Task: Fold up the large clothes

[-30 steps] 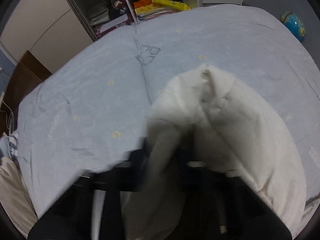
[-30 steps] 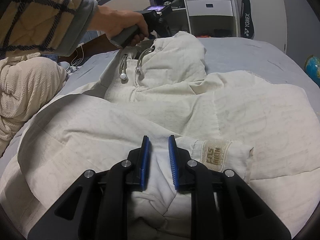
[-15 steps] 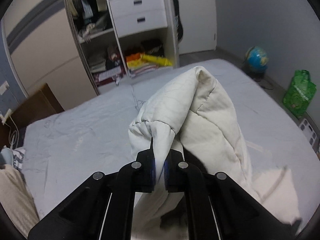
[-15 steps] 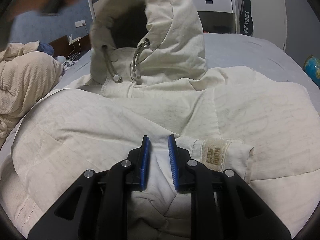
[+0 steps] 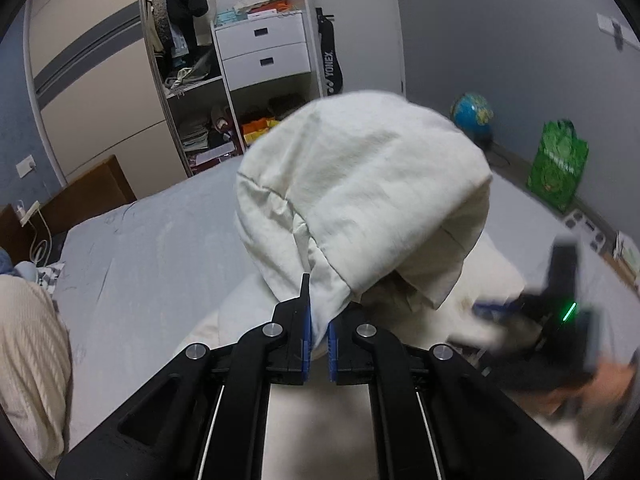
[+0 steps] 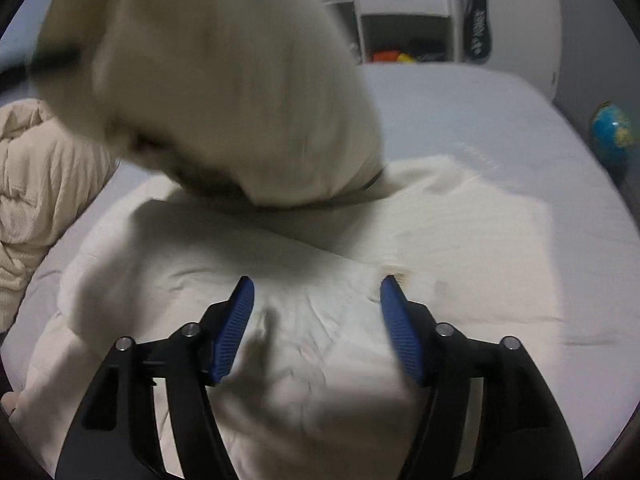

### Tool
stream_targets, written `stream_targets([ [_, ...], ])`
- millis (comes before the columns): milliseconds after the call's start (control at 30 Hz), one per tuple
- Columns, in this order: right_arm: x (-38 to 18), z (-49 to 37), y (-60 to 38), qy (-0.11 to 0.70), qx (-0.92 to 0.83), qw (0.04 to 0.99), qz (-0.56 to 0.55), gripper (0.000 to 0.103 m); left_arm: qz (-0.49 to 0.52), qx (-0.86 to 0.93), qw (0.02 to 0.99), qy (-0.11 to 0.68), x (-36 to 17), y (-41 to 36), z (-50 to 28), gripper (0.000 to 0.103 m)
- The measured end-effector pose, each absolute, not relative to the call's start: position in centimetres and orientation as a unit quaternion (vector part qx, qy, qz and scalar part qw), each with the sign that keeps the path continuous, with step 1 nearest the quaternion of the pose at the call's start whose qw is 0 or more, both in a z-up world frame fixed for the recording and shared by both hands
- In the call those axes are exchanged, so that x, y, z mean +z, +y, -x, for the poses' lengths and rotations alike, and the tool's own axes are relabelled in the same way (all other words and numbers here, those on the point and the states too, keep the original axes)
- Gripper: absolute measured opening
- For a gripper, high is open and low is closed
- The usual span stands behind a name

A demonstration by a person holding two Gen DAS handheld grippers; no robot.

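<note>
A cream-white hoodie [image 6: 460,240] lies spread on the grey-blue bed [image 6: 460,120]. My left gripper [image 5: 318,320] is shut on the hoodie's hood [image 5: 360,192], which hangs lifted and bunched above the bed. In the right wrist view the same hood [image 6: 224,80] swings blurred over the garment's body toward me. My right gripper [image 6: 316,300] has its jaws opening wide just above the hoodie's lower part, with cloth below them but not pinched. The right gripper [image 5: 532,312] also shows blurred at the lower right of the left wrist view, held by a hand [image 5: 612,384].
A beige knitted blanket [image 6: 36,184] is heaped at the bed's left side. Beyond the bed stand an open wardrobe with shelves [image 5: 208,92] and white drawers [image 5: 264,56]. A globe [image 5: 472,112] and a green bag [image 5: 558,168] sit on the floor at the right.
My left gripper has carried the hood up and across, over the hoodie's body. My right gripper has let go of the cloth, spread its jaws and risen a little.
</note>
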State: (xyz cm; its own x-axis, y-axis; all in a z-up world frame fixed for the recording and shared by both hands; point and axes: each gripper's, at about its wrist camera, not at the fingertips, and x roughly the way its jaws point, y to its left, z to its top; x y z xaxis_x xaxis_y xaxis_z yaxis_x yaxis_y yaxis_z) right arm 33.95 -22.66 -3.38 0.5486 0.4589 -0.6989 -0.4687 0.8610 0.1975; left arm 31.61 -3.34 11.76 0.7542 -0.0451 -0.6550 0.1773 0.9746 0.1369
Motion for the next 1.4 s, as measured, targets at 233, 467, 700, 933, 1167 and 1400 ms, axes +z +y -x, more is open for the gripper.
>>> stream_targets([
  [233,-0.4,-31.1,-28.5,0.401,0.238,0.882,-0.065,0.066,-0.089,-0.053,0.925,0.366,7.9,-3.4,-27.9,0.006],
  [467,3.4,-30.3,-29.3,0.404,0.276,0.852,-0.185,0.071,-0.102,-0.057,0.912,0.392,3.5,-4.0,-25.5,0.006],
  [700,8.4,-30.7,-23.9,0.397,0.336,0.831,-0.197,0.081,-0.119,-0.060,0.907,0.400,2.8,-3.8,-25.4,0.008],
  [933,6.3,-29.7,-19.2,0.441,0.334,0.825,-0.114,0.015,-0.094,-0.054,0.903,0.416,3.2,-2.9,-23.9,0.018],
  [1167,5.8,-27.8,-20.2,0.429,0.340,0.826,-0.133,0.013,-0.080,-0.059,0.897,0.431,3.4,-1.8,-21.8,0.036],
  [1400,6.0,-27.5,-21.1,0.424,0.339,0.827,-0.143,0.011,-0.036,-0.055,0.904,0.422,4.1,-0.8,-20.6,0.076],
])
